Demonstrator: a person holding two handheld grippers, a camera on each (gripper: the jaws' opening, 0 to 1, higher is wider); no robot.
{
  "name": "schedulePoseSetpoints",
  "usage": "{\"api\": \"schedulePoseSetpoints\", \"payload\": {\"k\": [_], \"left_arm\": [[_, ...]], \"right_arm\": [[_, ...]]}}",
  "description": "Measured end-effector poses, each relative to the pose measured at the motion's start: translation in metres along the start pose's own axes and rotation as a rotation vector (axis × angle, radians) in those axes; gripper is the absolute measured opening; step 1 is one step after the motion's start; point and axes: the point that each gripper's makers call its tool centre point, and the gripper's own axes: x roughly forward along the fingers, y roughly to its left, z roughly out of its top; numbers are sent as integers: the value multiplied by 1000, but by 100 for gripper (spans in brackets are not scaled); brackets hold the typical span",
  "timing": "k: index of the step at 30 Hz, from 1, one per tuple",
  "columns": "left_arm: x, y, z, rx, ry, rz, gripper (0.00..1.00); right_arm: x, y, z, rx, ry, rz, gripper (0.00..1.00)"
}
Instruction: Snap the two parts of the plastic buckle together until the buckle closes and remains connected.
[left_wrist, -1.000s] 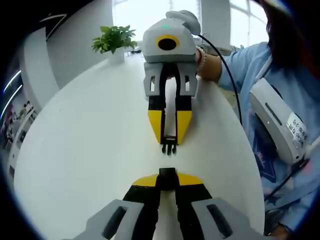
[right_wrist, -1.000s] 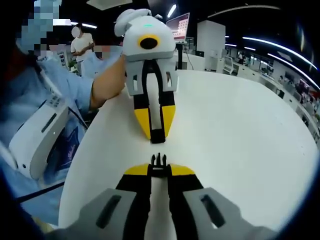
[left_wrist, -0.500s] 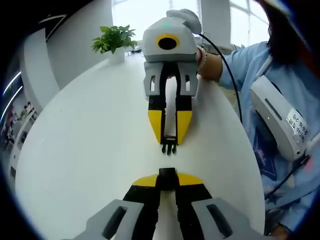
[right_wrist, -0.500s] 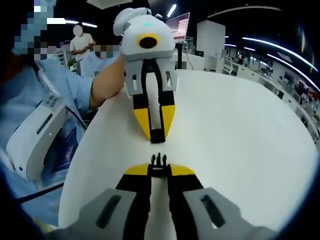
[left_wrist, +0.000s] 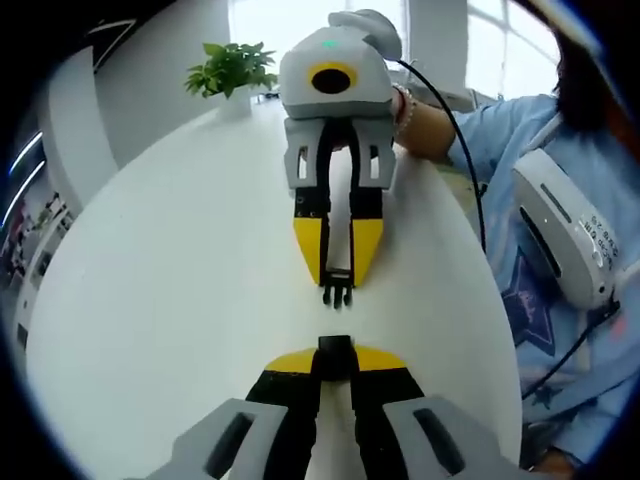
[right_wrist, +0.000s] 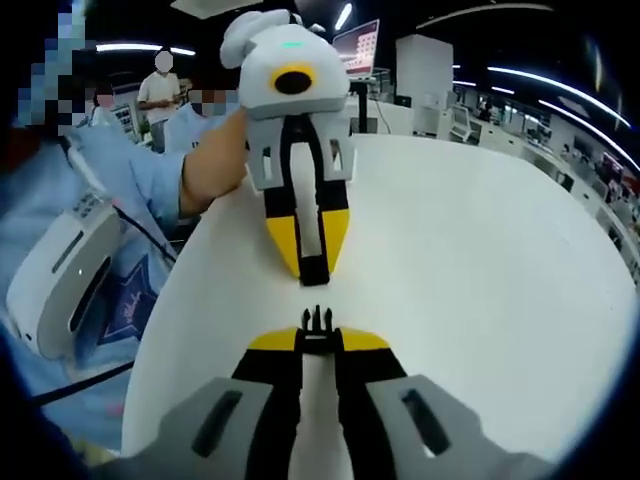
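Note:
My left gripper (left_wrist: 335, 352) rises from the bottom of the left gripper view, shut on the black socket half of the buckle (left_wrist: 335, 345). Facing it from above, my right gripper (left_wrist: 338, 281) is shut on the black pronged half (left_wrist: 338, 296), prongs pointing at the socket across a small gap. In the right gripper view the right gripper (right_wrist: 317, 340) holds the pronged half (right_wrist: 317, 320) upward, and the left gripper (right_wrist: 315, 266) points down at it with the socket half (right_wrist: 315, 273) in its tips. The halves are lined up and apart, just above the white table (left_wrist: 170, 250).
A potted plant (left_wrist: 232, 72) stands at the table's far edge. A person in a blue sleeve (left_wrist: 520, 130) with a white device (left_wrist: 565, 235) on the chest sits at the table's side. Other people and a monitor (right_wrist: 360, 48) are behind the table (right_wrist: 480, 260).
Both views have tilted slightly with the hands. The gap between the two buckle halves looks unchanged, and both grippers keep their hold.

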Motion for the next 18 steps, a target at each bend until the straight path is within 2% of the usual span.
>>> {"api": "schedulePoseSetpoints", "payload": {"k": [8, 12, 15, 16, 18], "left_arm": [[1, 1, -1, -8, 101, -23, 10], [-2, 0, -2, -29, 133, -21, 10], [-3, -2, -3, -42, 121, 1, 10], [-4, -2, -3, -39, 108, 10, 10], [-5, -3, -4, -36, 83, 21, 10]], "right_arm": [[5, 0, 1, 8, 79, -7, 12], [6, 4, 1, 13, 108, -2, 12], [6, 8, 1, 18, 109, -18, 12], [7, 6, 3, -8, 94, -32, 12], [6, 7, 3, 13, 73, -39, 12]]}}
